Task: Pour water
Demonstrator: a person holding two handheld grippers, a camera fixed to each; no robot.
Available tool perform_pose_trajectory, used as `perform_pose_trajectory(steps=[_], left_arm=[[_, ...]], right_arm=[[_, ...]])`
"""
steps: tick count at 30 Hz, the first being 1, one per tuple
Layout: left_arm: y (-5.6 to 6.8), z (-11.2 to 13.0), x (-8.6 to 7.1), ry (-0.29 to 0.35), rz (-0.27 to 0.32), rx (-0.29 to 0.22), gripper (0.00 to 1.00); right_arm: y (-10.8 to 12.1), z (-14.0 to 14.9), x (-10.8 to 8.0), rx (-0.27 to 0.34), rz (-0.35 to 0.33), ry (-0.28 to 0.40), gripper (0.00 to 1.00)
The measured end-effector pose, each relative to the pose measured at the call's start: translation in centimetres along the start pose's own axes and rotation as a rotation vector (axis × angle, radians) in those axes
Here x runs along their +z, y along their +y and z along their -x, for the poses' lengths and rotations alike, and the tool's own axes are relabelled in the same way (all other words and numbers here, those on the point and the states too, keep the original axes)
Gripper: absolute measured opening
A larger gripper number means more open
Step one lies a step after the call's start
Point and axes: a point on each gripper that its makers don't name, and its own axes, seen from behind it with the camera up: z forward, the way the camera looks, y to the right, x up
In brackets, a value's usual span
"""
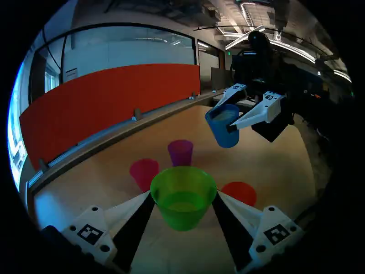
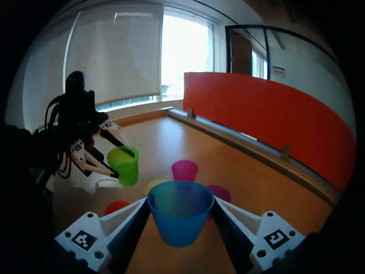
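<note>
Between the white fingers of the left gripper (image 1: pixel 183 195) sits a translucent green plastic cup (image 1: pixel 183 201), pinched on both sides and held upright above the light wooden surface (image 1: pixel 273 169). What looks like a shallow layer of liquid lies in its bottom. Beyond it on the surface stand a pink plastic cup (image 1: pixel 143 172), a purple plastic cup (image 1: pixel 180 152) and, to the right, a red-orange plastic cup (image 1: pixel 239 192), each apart from the others. Farther off in the left gripper view, the right gripper (image 1: pixel 223 118) hangs in the air with a blue plastic cup (image 1: pixel 222 129) clamped between its fingers; that cup is tilted, and I cannot tell how much it holds. A long red partition panel (image 1: pixel 114 100) runs along the far edge of the surface.

Seen from the right gripper view, the blue cup fills the gap between the right gripper's own fingers, which press on both of its sides. The left gripper shows to the left and farther away, raised over the surface with the green cup in its grip and a dark-sleeved arm behind it. Just below the green cup lies a small white object too blurred to identify, with a yellow plastic cup (image 2: pixel 155 185) near it. A bright window (image 2: pixel 185 57) stands behind
</note>
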Motion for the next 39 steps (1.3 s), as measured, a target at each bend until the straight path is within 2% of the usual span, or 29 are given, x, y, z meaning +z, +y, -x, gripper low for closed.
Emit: perform_pose_trajectory(steps=[7,14,23,32,39], left_arm=[[-0.7,2.6,1.0,-0.086,0.0,0.001,0.86],[-1.3,4.3,1.8,-0.132,-0.004,-0.013,0.86],[-2.4,6.4,3.0,-0.177,-0.01,-0.044,0.86],[-2.3,7.5,3.7,-0.205,0.002,-0.039,0.86],[-2.4,7.8,3.4,-0.203,0.009,-0.056,0.86]], right_arm=[[0.2,2.9,1.2,-0.023,-0.021,-0.091,0.91],[0.3,5.1,2.0,-0.027,-0.033,-0.15,0.91],[0.4,6.1,2.6,-0.02,-0.041,-0.174,0.91],[0.3,6.8,3.7,-0.023,-0.048,-0.192,0.91],[0.2,7.1,4.4,-0.024,-0.051,-0.197,0.91]])
